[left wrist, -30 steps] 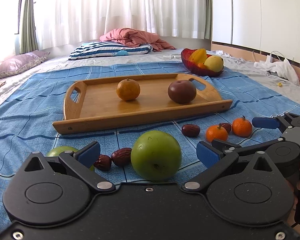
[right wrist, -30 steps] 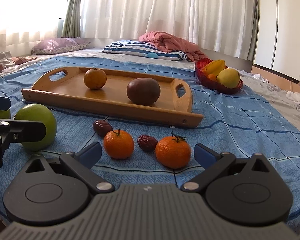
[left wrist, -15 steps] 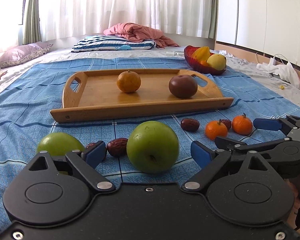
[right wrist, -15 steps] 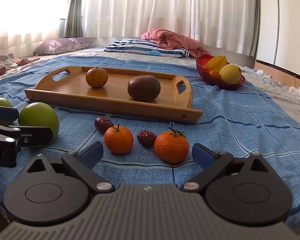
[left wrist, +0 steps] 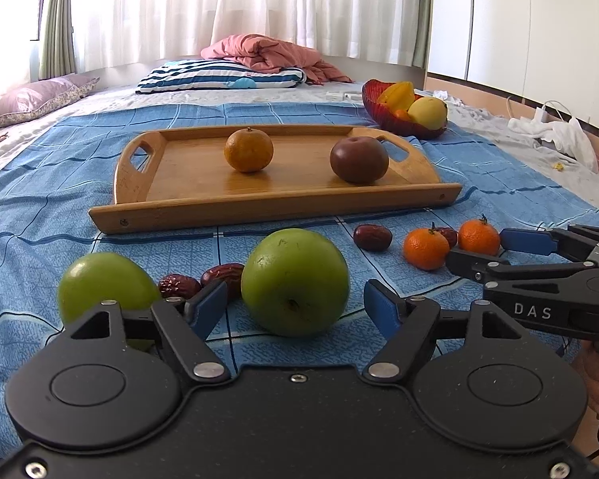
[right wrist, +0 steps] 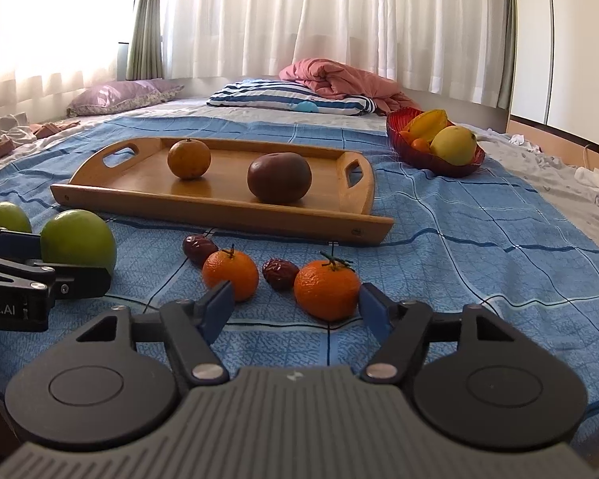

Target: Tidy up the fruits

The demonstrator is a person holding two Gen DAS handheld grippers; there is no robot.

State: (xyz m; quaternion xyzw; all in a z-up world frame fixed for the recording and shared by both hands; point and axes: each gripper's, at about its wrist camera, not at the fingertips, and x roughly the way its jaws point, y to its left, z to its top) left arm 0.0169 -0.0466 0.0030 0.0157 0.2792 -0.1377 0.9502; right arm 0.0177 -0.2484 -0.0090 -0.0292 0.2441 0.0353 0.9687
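Observation:
My left gripper (left wrist: 295, 307) is open with a big green apple (left wrist: 294, 282) between its blue fingers, resting on the blue blanket. A second green apple (left wrist: 106, 285) lies to its left, with two red dates (left wrist: 223, 274) between them. My right gripper (right wrist: 296, 311) is open around a mandarin (right wrist: 326, 289); a second mandarin (right wrist: 230, 274) and two dates (right wrist: 279, 274) lie just beyond. The wooden tray (left wrist: 203, 209) holds an orange (left wrist: 248, 149) and a dark brown fruit (left wrist: 359, 159). The right gripper also shows in the left wrist view (left wrist: 495, 249).
A red bowl (left wrist: 383, 113) with yellow fruits stands at the back right of the blanket. Pillows and a pink blanket (left wrist: 267, 54) lie at the far end. White cloth and cables (left wrist: 555, 131) lie on the right by the wall.
Both grippers have moved forward and lower toward their fruits. The green apple now sits between the left fingers and the mandarin between the right fingers.

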